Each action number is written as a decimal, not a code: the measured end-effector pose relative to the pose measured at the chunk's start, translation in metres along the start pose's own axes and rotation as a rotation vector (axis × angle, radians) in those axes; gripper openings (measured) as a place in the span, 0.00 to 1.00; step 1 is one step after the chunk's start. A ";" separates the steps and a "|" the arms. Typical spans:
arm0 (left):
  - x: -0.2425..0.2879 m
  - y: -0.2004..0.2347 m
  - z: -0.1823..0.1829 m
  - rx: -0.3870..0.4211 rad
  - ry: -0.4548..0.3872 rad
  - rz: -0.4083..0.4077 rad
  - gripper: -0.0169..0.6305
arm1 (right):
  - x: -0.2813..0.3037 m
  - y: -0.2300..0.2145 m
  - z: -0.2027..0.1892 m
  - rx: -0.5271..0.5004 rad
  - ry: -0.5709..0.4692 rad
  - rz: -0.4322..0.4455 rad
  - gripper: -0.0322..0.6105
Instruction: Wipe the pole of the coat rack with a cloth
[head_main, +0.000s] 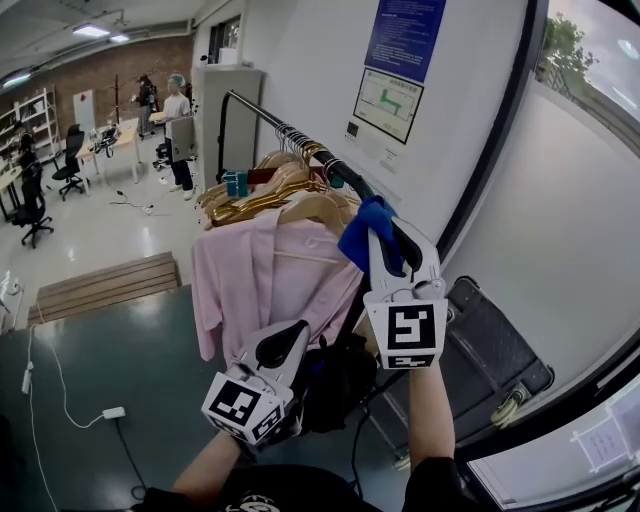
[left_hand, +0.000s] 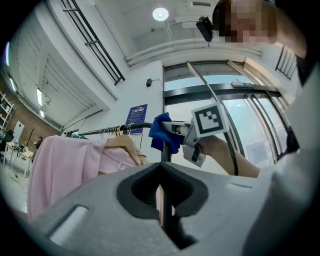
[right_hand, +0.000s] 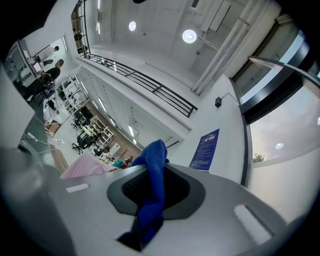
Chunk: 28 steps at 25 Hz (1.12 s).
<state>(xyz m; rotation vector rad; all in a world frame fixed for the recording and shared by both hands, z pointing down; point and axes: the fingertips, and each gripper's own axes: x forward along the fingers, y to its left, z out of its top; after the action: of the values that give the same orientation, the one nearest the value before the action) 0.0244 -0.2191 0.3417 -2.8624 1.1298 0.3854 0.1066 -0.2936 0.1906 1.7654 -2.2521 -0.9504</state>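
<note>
Closest in, the left gripper (head_main: 293, 342) has its jaws squeezed together on the coat rack's black upright pole (left_hand: 165, 152), which runs straight up through the gap in the left gripper view. Just above that, the right gripper (head_main: 398, 240) is pinching a blue cloth (head_main: 362, 232), and the cloth sits bunched against the rack's top corner, right where the upright pole meets the top rail (head_main: 262, 112). Behind that, a pink shirt (head_main: 250, 280) and a bunch of wooden hangers (head_main: 270, 190) hang along the rail, with a blue poster (head_main: 403, 35) on the white wall further back.
</note>
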 end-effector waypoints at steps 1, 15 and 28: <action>0.000 0.000 -0.001 -0.003 0.003 0.000 0.03 | -0.010 0.004 -0.005 0.002 -0.007 -0.009 0.12; 0.003 -0.005 -0.022 -0.004 0.042 0.012 0.03 | -0.095 0.111 -0.154 -0.094 0.205 0.020 0.12; 0.005 0.004 -0.025 -0.024 0.045 0.034 0.03 | -0.044 0.036 -0.053 0.053 0.065 -0.064 0.12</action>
<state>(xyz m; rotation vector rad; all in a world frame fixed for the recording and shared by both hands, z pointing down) 0.0305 -0.2284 0.3650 -2.8903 1.1909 0.3395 0.1150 -0.2698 0.2640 1.8719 -2.2140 -0.8390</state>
